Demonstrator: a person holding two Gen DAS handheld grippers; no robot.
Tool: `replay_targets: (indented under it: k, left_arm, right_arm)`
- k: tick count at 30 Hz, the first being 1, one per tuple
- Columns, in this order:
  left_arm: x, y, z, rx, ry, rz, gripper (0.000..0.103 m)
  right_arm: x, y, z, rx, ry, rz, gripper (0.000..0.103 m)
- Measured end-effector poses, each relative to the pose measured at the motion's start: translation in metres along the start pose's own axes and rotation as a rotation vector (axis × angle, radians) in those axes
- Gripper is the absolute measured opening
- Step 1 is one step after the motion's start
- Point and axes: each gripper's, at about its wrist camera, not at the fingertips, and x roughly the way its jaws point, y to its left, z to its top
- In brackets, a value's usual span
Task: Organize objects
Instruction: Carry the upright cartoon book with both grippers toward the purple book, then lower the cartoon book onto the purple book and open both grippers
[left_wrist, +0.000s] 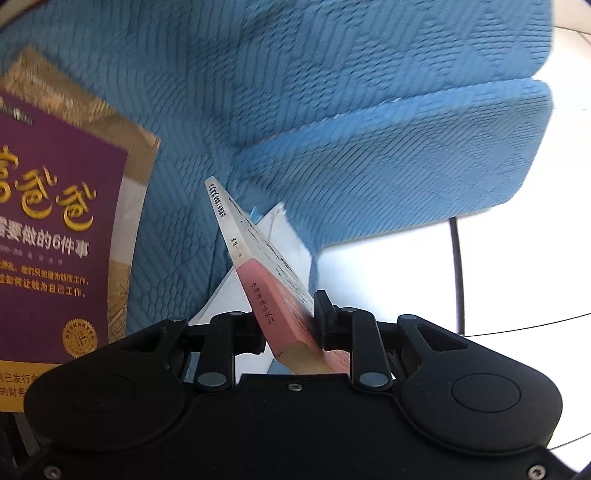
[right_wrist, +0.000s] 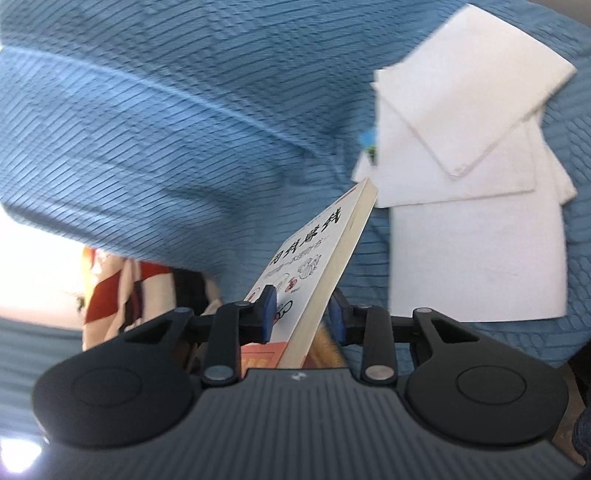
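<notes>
Left gripper (left_wrist: 289, 325) clamping pink-spined book (left_wrist: 258, 273), right gripper (right_wrist: 302, 314) clamping white book (right_wrist: 314, 254), blue quilt (left_wrist: 332, 92)

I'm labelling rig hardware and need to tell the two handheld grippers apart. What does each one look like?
The left gripper is all black: a smooth rounded body, two raised round discs, linkage arms with silver pivot pins, and black pads. The right gripper has the same linkage shape, but its top is ribbed dark grey with a small pale mark, and its pads are blue. No hands or sleeves show.
</notes>
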Motion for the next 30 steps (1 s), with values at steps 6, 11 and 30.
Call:
replay_targets:
  k: [6, 11, 30]
  left_arm:
    - [-0.032, -0.028, -0.011, 0.076, -0.095, 0.009, 0.024]
    - [-0.060, -0.038, -0.020, 0.095, -0.168, 0.019, 0.024]
    - [-0.108, 0.038, -0.022, -0.032, -0.286, 0.150, 0.025]
  right_arm:
    - [-0.007, 0.025, 0.004, -0.075, 0.038, 0.080, 0.034]
    - [-0.003, 0.044, 0.004, -0.140, 0.085, 0.137, 0.034]
    - [0.104, 0.066, -0.021, -0.308, 0.287, 0.144, 0.034]
